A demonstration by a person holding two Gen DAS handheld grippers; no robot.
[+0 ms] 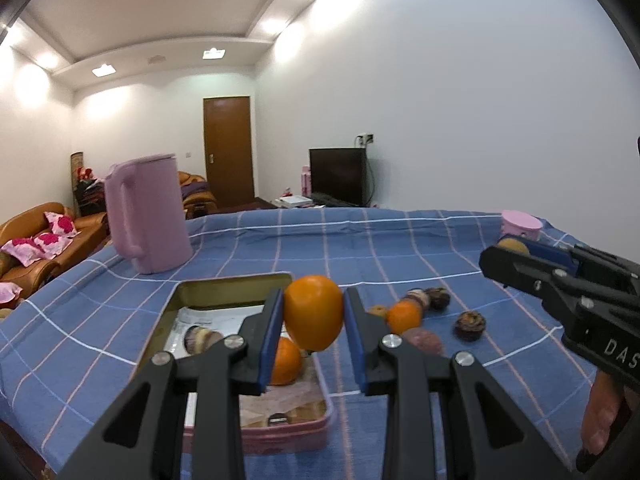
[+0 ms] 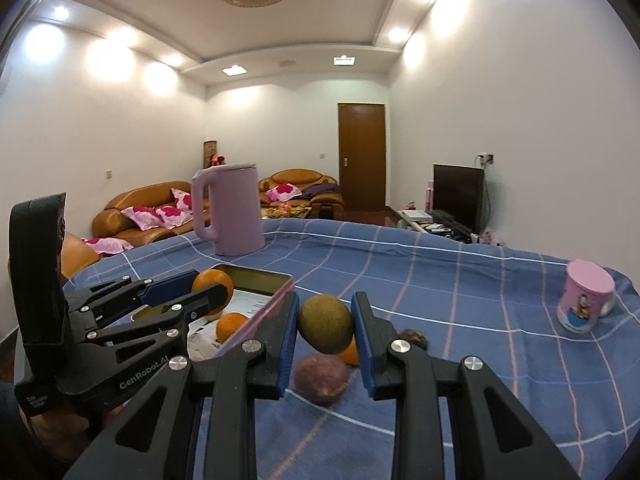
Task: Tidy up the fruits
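Note:
My left gripper (image 1: 314, 312) is shut on an orange (image 1: 314, 310) and holds it above the near right part of the pink tin box (image 1: 280, 436). Inside the box lie another orange (image 1: 285, 362) and a purplish fruit (image 1: 202, 338). My right gripper (image 2: 325, 324) is shut on a greenish-brown round fruit (image 2: 326, 322), lifted over the blue checked cloth (image 2: 460, 300), just right of the box (image 2: 276, 296). Under it lie a purple fruit (image 2: 322, 376) and an orange (image 2: 349, 354). On the cloth right of the box lie an orange (image 1: 404, 316) and several dark fruits (image 1: 470, 324).
A tall pink jug (image 1: 146, 214) stands at the back left of the table, behind the box. A pink mug (image 2: 584, 302) sits near the right edge. A hand (image 1: 604, 412) holds the right gripper's grip. Sofas, a door and a television lie beyond the table.

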